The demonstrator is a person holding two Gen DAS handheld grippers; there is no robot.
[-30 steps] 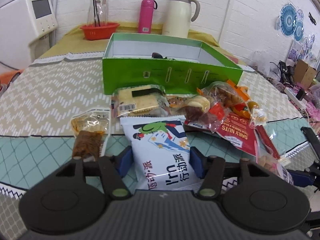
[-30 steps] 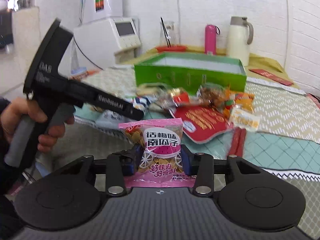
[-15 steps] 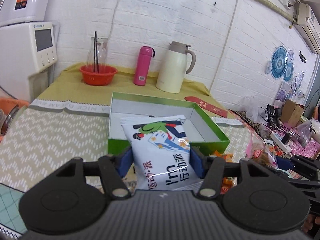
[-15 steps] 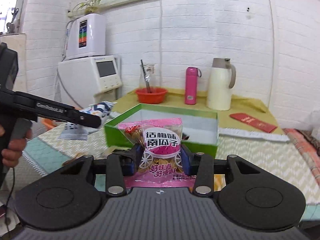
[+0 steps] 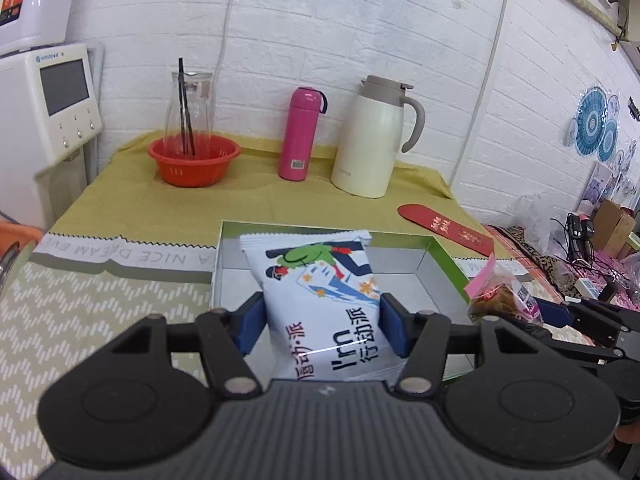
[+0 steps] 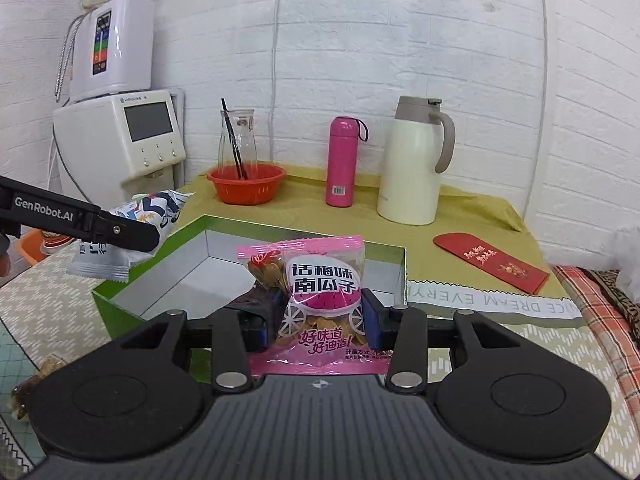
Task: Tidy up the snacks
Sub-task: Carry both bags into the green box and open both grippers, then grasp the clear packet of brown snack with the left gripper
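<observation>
My left gripper [image 5: 322, 322] is shut on a white-and-blue snack packet [image 5: 320, 296] and holds it upright above the open green box [image 5: 448, 264], over its silver inside. My right gripper [image 6: 318, 316] is shut on a pink pumpkin-seed packet [image 6: 316, 300] and holds it over the same green box [image 6: 120, 284], near its right end. The left gripper with its packet [image 6: 132, 220] shows at the left of the right wrist view. The pink packet [image 5: 500, 288] shows at the right of the left wrist view. A dark item lies in the box beside the pink packet.
Behind the box stand a red basket [image 5: 194, 160] with a glass jug, a pink bottle [image 5: 300, 134] and a cream thermos jug [image 5: 376, 136] on a yellow cloth. A red envelope [image 5: 444, 230] lies at the right. A white water dispenser [image 6: 120, 140] stands at the left.
Both grippers have risen from the snack pile and moved forward over the green box, each carrying its packet. The loose snacks have dropped out of sight below.
</observation>
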